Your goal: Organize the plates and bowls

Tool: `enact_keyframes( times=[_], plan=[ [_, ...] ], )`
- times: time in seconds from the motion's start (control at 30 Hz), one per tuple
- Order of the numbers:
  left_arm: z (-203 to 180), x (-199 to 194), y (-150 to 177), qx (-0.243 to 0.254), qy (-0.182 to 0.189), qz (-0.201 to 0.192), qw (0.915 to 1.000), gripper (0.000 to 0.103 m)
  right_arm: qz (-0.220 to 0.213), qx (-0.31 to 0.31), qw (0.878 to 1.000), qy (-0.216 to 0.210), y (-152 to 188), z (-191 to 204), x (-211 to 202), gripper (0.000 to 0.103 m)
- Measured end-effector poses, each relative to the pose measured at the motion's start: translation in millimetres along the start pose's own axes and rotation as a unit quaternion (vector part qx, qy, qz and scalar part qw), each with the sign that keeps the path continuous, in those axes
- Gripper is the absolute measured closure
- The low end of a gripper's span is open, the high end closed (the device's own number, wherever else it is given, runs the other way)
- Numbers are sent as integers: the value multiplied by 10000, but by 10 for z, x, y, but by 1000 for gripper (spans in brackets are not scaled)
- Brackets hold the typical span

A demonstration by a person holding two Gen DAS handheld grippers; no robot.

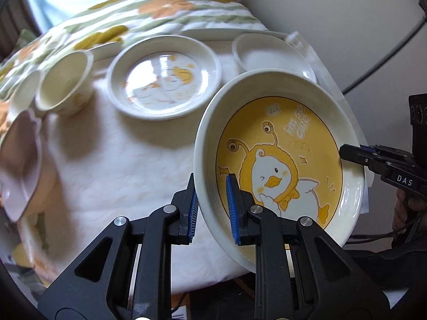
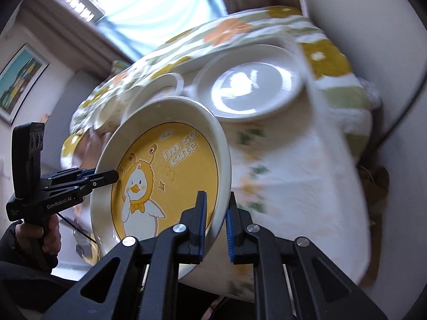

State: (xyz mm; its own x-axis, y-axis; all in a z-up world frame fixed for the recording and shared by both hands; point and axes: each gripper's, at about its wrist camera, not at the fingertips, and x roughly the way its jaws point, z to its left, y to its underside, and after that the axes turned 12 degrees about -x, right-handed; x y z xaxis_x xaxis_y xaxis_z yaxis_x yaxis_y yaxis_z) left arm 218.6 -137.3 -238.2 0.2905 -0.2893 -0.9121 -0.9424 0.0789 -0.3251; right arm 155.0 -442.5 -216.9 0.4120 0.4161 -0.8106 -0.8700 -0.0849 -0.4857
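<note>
A deep white plate with a yellow duck picture [image 1: 283, 160] is held tilted above the table by both grippers. My left gripper [image 1: 212, 208] is shut on its near rim, one finger inside and one outside. My right gripper [image 2: 216, 226] is shut on the opposite rim; it also shows in the left wrist view [image 1: 347, 154] at the plate's right edge. The plate shows in the right wrist view [image 2: 165, 176], with the left gripper [image 2: 112, 177] on its left rim. On the table lie a duck plate [image 1: 165, 80], a white bowl [image 1: 64, 82] and a plain white plate [image 2: 250, 85].
A white cloth [image 1: 120, 154] covers the table, with a flowered cloth [image 1: 160, 10] behind. A pink dish [image 1: 21, 160] lies at the left edge. A shallow dish [image 1: 261, 50] sits at the back right. A window [image 2: 149, 2] is behind.
</note>
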Motion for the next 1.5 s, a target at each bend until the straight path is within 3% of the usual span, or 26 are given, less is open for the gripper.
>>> enact_keyframes(
  times=[0.3,0.53,0.7,0.93,1.5],
  plan=[
    [972,-308,216,-601,-260,-71,9978,86,253,-452,9979,-384,-241,859,524,91],
    [1671,-281,390,-879,-368,141,9954,86,493,-492,9962,-523,-233,1414,1015,91],
    [1979,-139,495,-863,-354,240,9954,86,549,-429,9964,-478,-212,1606,1302,91],
    [2150,48,548,-875,-295,223,9955,86,495,-368,9971,-456,-138,1567,1491,91],
    [2054,57,555,-678,-453,0,9967,86,509,-439,9974,-266,-120,1620,1510,89]
  ],
)
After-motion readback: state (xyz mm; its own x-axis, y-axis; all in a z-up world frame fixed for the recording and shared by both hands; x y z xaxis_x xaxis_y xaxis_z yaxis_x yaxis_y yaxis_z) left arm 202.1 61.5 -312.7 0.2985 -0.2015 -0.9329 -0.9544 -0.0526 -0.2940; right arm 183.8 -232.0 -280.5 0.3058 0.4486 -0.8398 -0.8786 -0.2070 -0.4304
